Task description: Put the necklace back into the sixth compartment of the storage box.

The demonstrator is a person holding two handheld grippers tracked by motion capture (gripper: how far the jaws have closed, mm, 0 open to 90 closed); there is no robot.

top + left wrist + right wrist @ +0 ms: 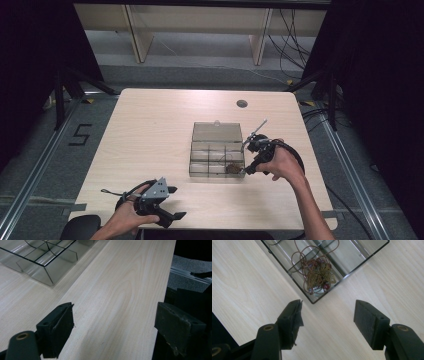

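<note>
Brown-corded necklace with gold filigree pendant [318, 275] is lying in the clear plastic compartment box [352, 272], my right gripper [328, 317] is hovering empty with jaws apart, so next I'm backing away.

- The table [150, 130] is evenly lit from above; dark surroundings are seen.
- Soft shadows are cast.
- Near jaws are slightly blurred in both gripper views.

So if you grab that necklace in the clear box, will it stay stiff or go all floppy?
Probably floppy: the necklace is a thin brown cord coiled in loose loops, so it would likely dangle and could snag on the clear box. Its beads and lacy gold pendant look small, so it is probably light.
</note>
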